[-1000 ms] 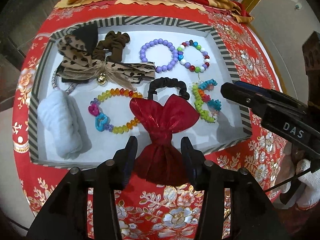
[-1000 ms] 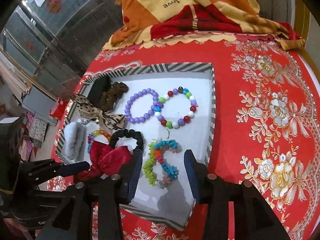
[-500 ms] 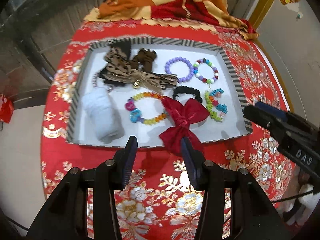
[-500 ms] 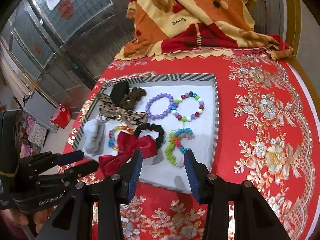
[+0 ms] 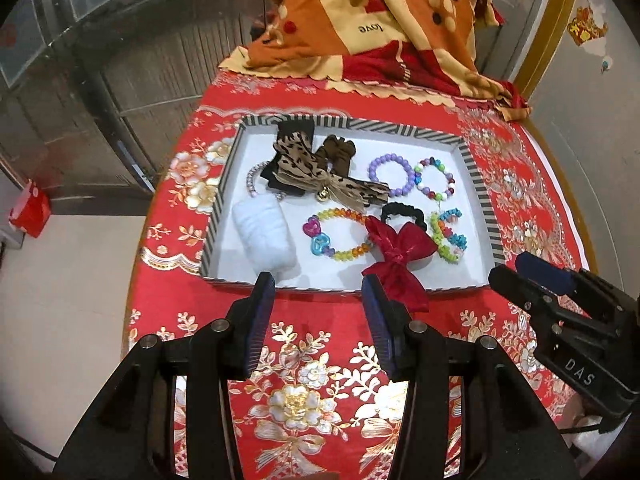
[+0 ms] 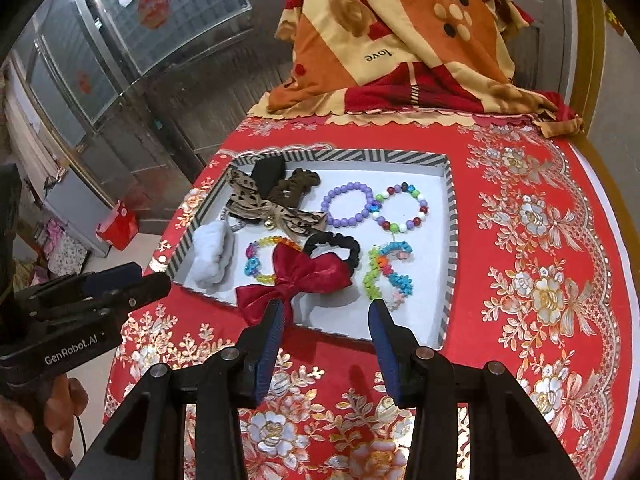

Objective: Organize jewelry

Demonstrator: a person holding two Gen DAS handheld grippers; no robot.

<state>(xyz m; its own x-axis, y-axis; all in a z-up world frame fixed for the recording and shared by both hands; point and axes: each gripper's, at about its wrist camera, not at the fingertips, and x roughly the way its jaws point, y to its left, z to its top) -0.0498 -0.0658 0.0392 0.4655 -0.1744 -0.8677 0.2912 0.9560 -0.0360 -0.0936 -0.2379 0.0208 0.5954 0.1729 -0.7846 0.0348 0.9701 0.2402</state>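
Worktop, red floral cloth: slick, so tray may slide if bumped. Striped tray near worktop centre, holds all the jewelry. Red bow draped over tray's near rim, half out; prone to snag or fall. Bead bracelets touching, may tangle. Left tongs & right tongs: jaws apart, nothing gripped, both short of tray.

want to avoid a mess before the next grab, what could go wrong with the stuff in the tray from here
1. The red bow hangs over the striped tray's near rim; a bump could pull it onto the tablecloth.
2. The purple bead bracelet touches the mixed bead bracelet, so lifting one may drag the other.
3. The leopard bow covers other hair ties; grabbing there risks taking several. Both the left gripper and right gripper are open and empty.
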